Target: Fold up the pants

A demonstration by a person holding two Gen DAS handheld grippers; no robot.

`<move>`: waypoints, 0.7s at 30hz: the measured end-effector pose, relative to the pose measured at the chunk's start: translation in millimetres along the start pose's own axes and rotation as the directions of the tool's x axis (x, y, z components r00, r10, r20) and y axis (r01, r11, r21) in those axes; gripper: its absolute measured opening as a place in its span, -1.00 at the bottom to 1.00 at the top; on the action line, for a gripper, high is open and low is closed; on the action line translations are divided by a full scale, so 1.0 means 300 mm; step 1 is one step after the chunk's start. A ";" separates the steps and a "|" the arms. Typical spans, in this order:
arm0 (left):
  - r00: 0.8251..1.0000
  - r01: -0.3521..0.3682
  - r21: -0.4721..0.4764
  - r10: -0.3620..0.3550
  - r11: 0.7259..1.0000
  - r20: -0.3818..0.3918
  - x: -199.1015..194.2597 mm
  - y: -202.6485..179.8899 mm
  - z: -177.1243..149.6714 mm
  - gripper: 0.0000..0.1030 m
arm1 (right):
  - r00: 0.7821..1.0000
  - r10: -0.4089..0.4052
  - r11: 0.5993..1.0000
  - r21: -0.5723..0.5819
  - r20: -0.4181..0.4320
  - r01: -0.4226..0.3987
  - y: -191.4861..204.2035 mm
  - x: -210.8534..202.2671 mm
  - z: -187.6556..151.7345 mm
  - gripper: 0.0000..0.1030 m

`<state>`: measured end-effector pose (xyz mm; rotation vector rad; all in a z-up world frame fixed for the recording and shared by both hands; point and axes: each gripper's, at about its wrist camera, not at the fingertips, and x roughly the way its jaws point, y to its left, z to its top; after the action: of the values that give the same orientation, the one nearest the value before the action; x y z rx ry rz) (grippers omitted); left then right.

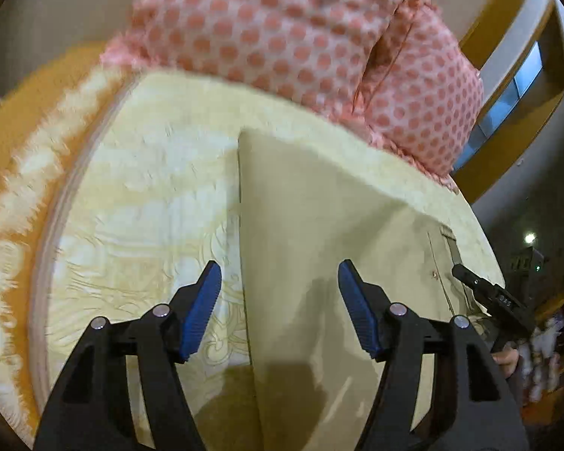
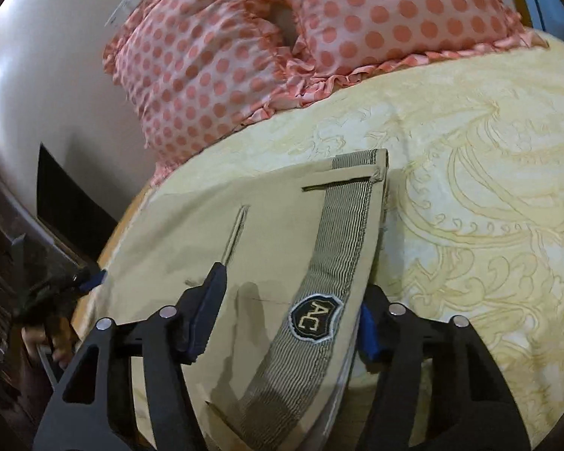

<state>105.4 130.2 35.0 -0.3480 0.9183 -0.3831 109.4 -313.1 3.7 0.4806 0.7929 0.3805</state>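
Khaki pants (image 1: 312,233) lie flat on a yellow patterned bedspread (image 1: 150,195). My left gripper (image 1: 280,308) is open and empty, its jaws wide apart over the pants' left edge. In the right wrist view the pants' waist end (image 2: 274,248) shows a striped waistband (image 2: 338,240) with an "AC" badge (image 2: 314,319). My right gripper (image 2: 289,319) is open, its jaws on either side of the waistband near the badge, the right fingertip partly hidden behind the fabric's edge. The right gripper also shows in the left wrist view (image 1: 488,293) at the pants' far right.
Pink polka-dot pillows (image 1: 300,45) (image 2: 282,37) lie at the head of the bed. An orange fringed border (image 1: 22,173) runs along the bedspread's left side. A white wall (image 2: 49,75) and dark furniture (image 2: 7,248) stand beyond the bed's edge.
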 end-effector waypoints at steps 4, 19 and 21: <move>0.996 0.039 0.056 -0.034 0.998 -0.085 0.081 -0.049 0.007 0.38 | 0.999 0.034 0.999 -0.004 0.001 -0.034 -0.013 -0.003 -0.012 0.01; 0.992 0.036 0.066 -0.028 0.997 -0.120 0.168 -0.124 0.077 -0.62 | 0.997 0.038 0.977 -0.208 -0.066 -0.051 0.077 -0.007 -0.044 -0.63; 0.994 0.053 0.076 -0.045 0.996 -0.104 0.151 -0.133 0.088 -0.80 | 0.993 0.098 0.979 -0.171 -0.063 -0.107 0.076 -0.020 -0.015 -0.66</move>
<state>145.0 77.5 36.1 -0.2806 0.9927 -0.4845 98.8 -296.0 16.7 0.3490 0.7811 0.5562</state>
